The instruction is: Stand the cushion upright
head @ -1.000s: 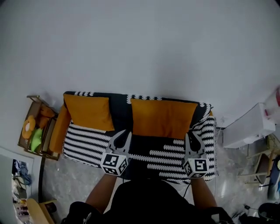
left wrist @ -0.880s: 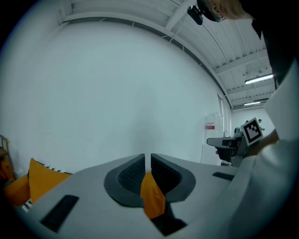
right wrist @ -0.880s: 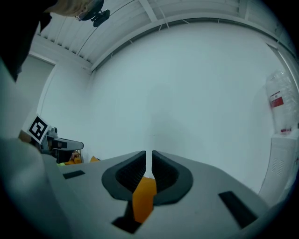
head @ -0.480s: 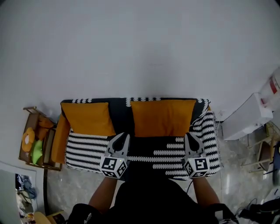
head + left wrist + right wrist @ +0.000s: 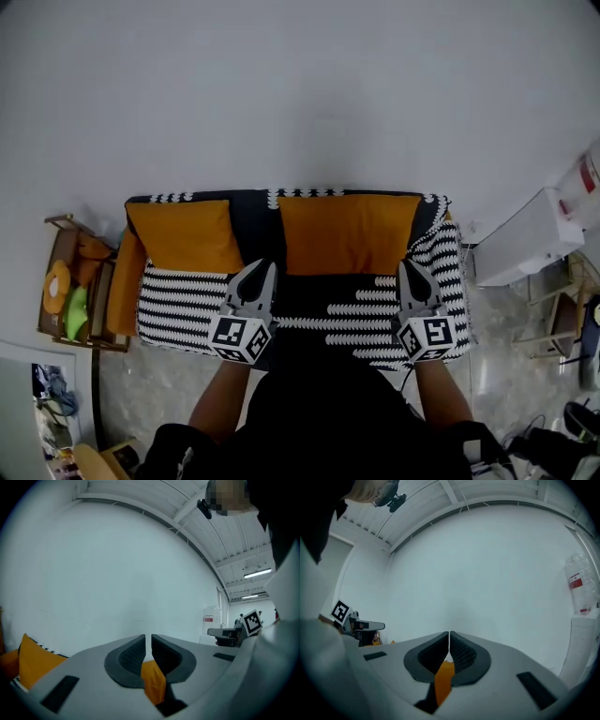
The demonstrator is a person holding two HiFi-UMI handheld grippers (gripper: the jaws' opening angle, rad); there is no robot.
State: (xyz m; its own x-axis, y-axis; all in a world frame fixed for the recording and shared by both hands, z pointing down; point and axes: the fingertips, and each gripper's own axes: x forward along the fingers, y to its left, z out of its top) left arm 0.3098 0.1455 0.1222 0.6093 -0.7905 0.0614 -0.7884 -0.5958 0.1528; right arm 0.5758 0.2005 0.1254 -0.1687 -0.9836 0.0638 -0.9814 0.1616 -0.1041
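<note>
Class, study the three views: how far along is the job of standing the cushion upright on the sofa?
Looks done: the right-hand orange cushion leans against the backrest of the sofa, like the other cushion beside it. In hand: the left gripper and right gripper are each shut on orange fabric at its lower corners. Left: letting go and seeing whether it stands by itself.

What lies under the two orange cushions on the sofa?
A black-and-white patterned throw lies under the left orange cushion and the right orange cushion, draped over the seat and back. The sofa's upholstery beneath is covered; only an orange armrest shows.
</note>
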